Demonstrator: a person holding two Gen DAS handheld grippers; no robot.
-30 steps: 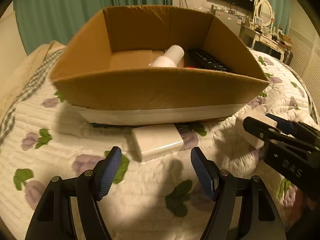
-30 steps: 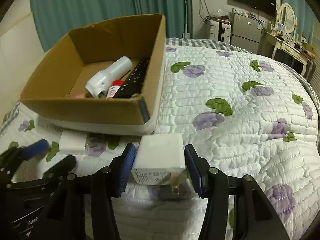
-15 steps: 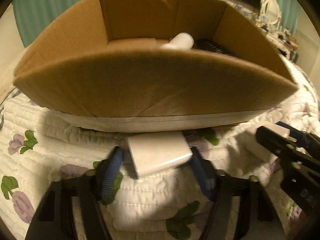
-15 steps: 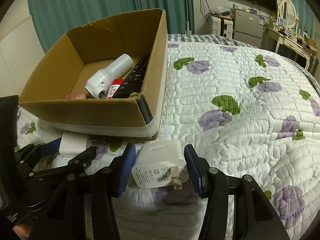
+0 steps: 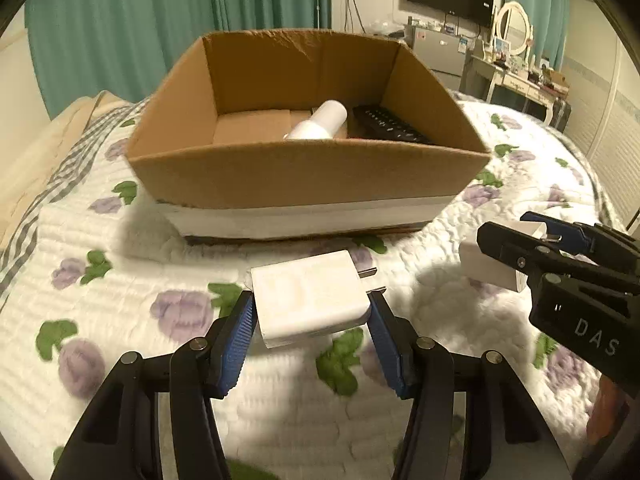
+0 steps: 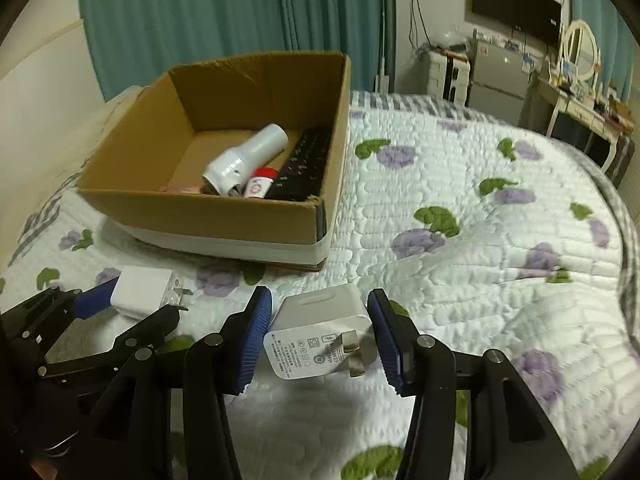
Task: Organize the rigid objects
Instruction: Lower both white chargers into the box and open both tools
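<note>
Two white plug-in chargers are present, one in each gripper. The left gripper (image 5: pixel 311 332) is clamped on the first charger (image 5: pixel 310 298), its blue pads pressed to both sides of the body; the two metal prongs point right, and the charger is raised above the quilt (image 5: pixel 120 280), casting a shadow beneath. The right gripper (image 6: pixel 320 336) holds the second charger (image 6: pixel 320 336) between its pads, prongs and printed label face toward the camera (the left pad touches the body; a narrow gap shows at the right pad, so firm closure on that side cannot be confirmed from this view). In the left wrist view this second charger sits pinched at the right gripper's tips. One open cardboard box (image 6: pixel 208 216) stands on the quilt just beyond both grippers, with a white band along its base. Inside it, counted: one white cylindrical bottle (image 6: pixel 248 156), one black remote control (image 6: pixel 304 168), one small red-capped item (image 6: pixel 260 184), and one pinkish item (image 6: pixel 184 189) partly hidden by the front wall.
</note>
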